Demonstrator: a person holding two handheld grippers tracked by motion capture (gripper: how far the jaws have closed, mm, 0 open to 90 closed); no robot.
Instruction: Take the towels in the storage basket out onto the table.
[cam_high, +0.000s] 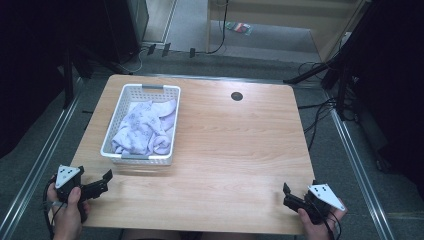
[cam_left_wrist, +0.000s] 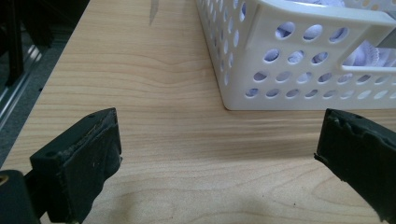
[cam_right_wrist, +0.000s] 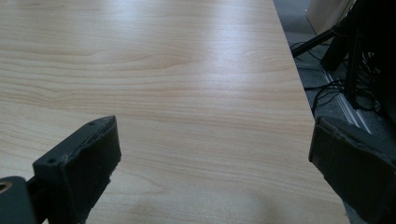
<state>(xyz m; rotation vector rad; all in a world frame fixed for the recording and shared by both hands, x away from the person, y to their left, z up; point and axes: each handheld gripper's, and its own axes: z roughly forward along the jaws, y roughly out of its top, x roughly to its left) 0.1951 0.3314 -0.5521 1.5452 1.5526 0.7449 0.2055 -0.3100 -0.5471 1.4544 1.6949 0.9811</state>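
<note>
Resting at the near left corner of the wooden table (cam_high: 235, 150), the left gripper (cam_high: 102, 183) is held in a hand (cam_high: 67, 212) that enters from the bottom edge of the high view. Its jaws stand wide apart with nothing between them; the left gripper view confirms bare tabletop between the two black pads. At the near right corner, the right gripper (cam_high: 289, 196) is held likewise, jaws spread wide and empty, over bare wood close to the table's right edge. Both grippers carry a grey three-cornered plate on top.

Just beyond the left gripper, on the left half of the table, stands a white perforated basket (cam_high: 114, 134), its long side running away from the person. Its near corner sits just ahead of the left gripper's jaws without touching them. Inside lies a crumpled pale lavender cloth (cam_high: 147, 127), contained within the walls.

Farther off, near the table's far edge, a small dark round grommet (cam_high: 237, 96) is set into the surface.
</note>
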